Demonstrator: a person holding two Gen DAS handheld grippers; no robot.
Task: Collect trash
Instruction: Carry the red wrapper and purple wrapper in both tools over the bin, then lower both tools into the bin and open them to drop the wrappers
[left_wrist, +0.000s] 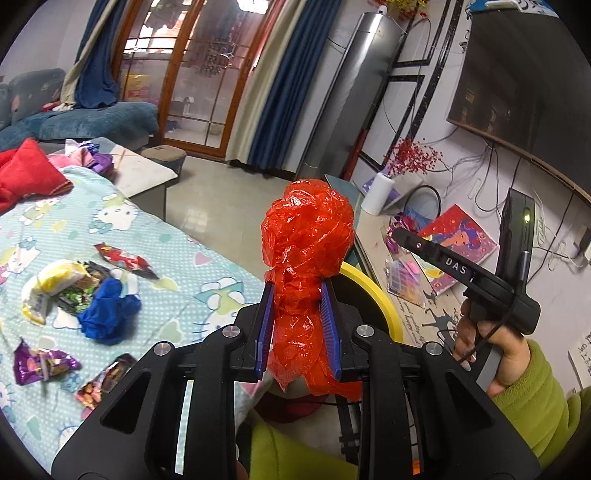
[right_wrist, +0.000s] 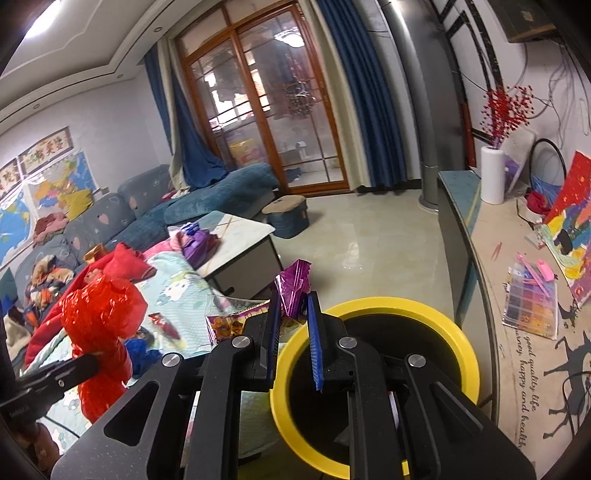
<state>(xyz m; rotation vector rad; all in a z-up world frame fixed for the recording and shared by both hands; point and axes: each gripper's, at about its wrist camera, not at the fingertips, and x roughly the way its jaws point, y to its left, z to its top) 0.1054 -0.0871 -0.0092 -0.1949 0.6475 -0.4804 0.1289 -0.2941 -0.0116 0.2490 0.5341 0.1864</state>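
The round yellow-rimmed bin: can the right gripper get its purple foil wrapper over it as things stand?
Probably yes. The right gripper, shut on the purple foil wrapper, hangs beside the round yellow-rimmed bin, whose dark mouth shows nothing across it.

Both wrist views look down across the bin (right_wrist: 373, 369) toward the balcony doors (left_wrist: 207, 74).
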